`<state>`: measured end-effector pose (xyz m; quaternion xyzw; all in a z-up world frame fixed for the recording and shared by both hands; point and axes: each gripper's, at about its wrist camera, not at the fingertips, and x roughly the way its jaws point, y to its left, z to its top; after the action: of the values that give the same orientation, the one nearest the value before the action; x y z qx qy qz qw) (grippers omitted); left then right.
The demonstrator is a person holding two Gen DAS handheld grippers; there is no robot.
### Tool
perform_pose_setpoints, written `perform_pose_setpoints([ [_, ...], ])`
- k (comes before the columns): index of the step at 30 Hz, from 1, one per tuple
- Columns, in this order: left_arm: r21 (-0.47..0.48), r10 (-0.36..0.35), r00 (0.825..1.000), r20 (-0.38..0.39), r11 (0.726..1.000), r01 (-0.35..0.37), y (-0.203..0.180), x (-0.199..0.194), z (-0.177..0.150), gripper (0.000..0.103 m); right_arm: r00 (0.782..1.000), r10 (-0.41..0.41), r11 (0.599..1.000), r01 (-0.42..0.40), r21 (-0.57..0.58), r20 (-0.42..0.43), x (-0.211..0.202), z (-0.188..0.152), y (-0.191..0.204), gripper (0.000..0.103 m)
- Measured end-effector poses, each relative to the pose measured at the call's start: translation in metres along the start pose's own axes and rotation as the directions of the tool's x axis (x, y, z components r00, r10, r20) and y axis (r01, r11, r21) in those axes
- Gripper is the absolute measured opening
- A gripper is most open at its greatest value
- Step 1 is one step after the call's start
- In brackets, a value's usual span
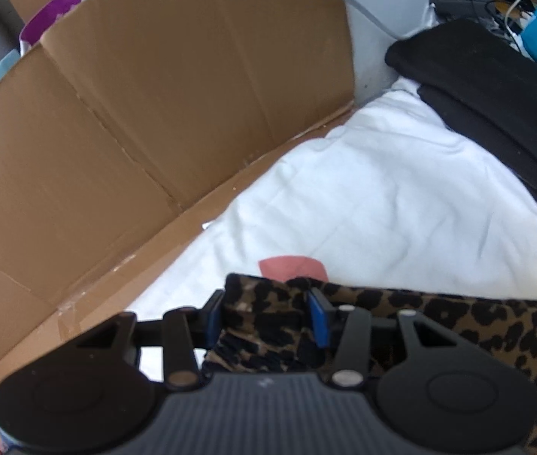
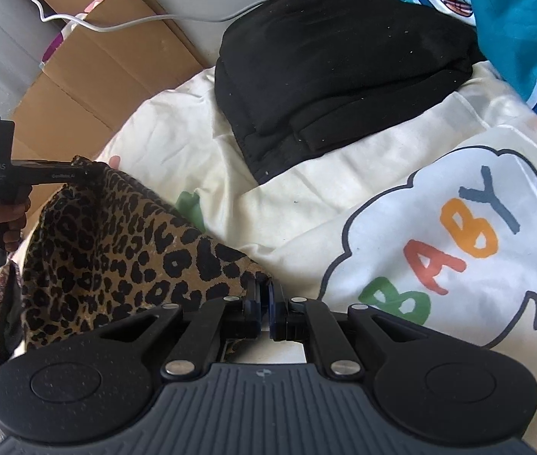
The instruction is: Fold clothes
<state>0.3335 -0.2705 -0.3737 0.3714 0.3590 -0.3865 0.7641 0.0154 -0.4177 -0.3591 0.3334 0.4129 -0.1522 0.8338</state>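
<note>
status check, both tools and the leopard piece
Left tool shut on leopard garment. Right tool shut on its other corner. Black folded stack ahead.

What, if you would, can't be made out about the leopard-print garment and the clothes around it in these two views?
- Leopard-print garment: its type and full shape; in the right wrist view it hangs bunched between the left gripper and right gripper, lower part behind the gripper body.
- Black folded clothes: what garments they are; no detail shows.
- Blue printed fabric: cut off by the frame's right edge.
</note>
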Motion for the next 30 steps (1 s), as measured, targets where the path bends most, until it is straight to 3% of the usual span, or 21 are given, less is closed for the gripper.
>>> perform_pose_setpoints([
  [6,0.014,0.037,0.999,-0.035,0.999,-0.037,-0.001,-0.006,0.009,0.060,0.998,-0.070,0.998,0.070,-0.007,-0.003,0.001,0.001,0.002,0.004],
  [13,-0.059,0.040,0.998,0.051,0.998,-0.037,0.026,-0.063,0.015,0.065,0.996,-0.031,0.999,0.033,-0.027,0.081,-0.013,0.006,0.010,0.005],
  [14,-0.061,0.023,0.998,0.051,0.998,-0.020,0.027,-0.068,0.013,0.062,0.996,-0.019,0.999,0.022,-0.034,0.089,-0.014,0.007,0.013,0.005],
  [16,-0.048,-0.014,0.999,0.028,0.999,0.016,0.025,-0.072,0.009,0.045,0.996,0.004,0.999,0.000,-0.053,0.087,-0.013,0.007,0.018,0.005],
  [18,-0.026,-0.034,0.999,-0.014,0.999,0.033,0.017,-0.069,0.004,0.023,0.997,0.028,0.997,-0.022,-0.076,0.071,-0.010,0.005,0.023,0.005],
  [26,-0.005,-0.060,0.990,-0.131,0.998,0.060,-0.013,-0.026,-0.014,0.019,0.994,0.114,0.980,-0.112,-0.165,-0.001,0.003,-0.001,0.041,0.005],
  [30,-0.013,-0.061,0.984,-0.165,0.998,0.059,-0.019,-0.001,-0.012,0.016,0.997,0.063,0.981,-0.070,-0.182,-0.046,0.019,-0.006,0.039,0.006],
])
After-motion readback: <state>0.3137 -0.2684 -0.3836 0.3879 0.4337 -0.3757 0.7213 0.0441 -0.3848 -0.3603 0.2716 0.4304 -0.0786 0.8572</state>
